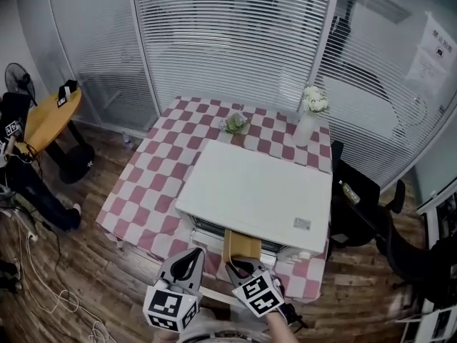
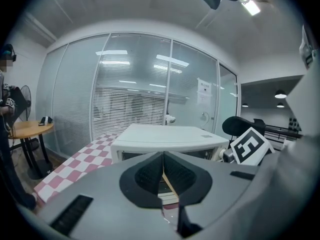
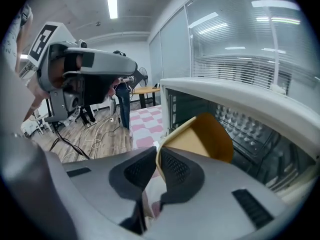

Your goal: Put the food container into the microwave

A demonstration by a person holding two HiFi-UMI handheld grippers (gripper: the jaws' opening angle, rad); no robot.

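Head view: a checkered bench (image 1: 143,184) is carrying a white microwave (image 1: 257,191), its front standing open just ahead of both tongs. The right tongs (image 1: 238,268) are pinching the brown food container (image 1: 241,247) by its rim at that opening. The left tongs (image 1: 194,254), just beside, are sitting pressed together, empty.

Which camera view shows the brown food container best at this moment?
The right gripper view: the food container fills the centre, rim pinched by the right gripper. The head view shows it small; the left gripper view, only a thin edge.
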